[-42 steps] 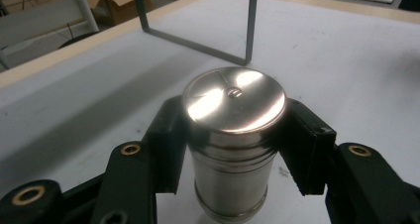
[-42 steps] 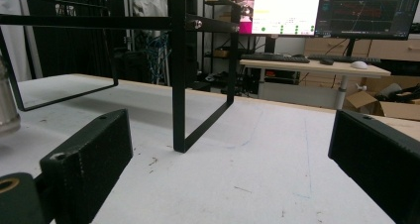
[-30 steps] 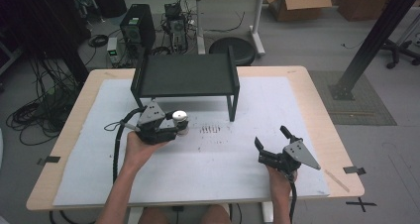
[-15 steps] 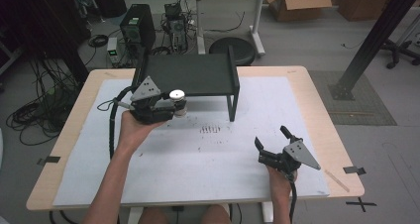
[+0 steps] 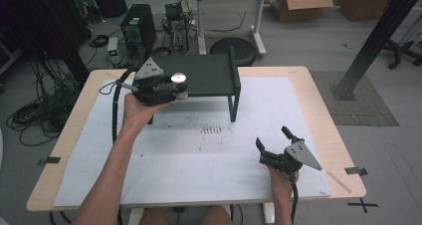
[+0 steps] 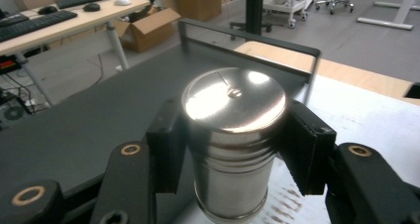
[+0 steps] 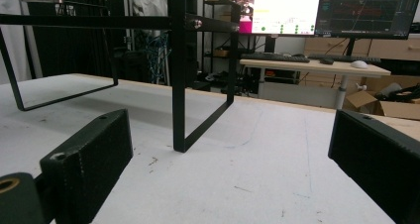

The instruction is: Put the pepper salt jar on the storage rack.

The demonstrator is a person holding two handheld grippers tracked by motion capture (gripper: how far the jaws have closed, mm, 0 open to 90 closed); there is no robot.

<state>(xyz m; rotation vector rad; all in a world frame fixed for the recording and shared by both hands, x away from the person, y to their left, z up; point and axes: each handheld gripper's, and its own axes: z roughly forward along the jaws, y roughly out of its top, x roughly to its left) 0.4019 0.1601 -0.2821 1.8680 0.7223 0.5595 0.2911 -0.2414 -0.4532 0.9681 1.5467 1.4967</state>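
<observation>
The left gripper [image 5: 175,88], jaws clamped on a steel canister [image 6: 233,140], holds it at the black rack's [image 5: 209,75] front edge, likely for placing on top, while the right gripper [image 5: 273,148] rests open-jawed on the surface [image 5: 199,170].

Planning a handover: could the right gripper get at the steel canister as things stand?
Probably not yet: the right gripper rests open, low on the table, while the steel canister sits clamped in the left gripper up at the black shelf.

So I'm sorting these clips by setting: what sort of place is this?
Most likely a lab or engineering workshop, not a home. A computer tower stands on the floor amid loose cables, monitors showing graphs sit on a desk behind, and open cardboard boxes lie by another desk.
</observation>
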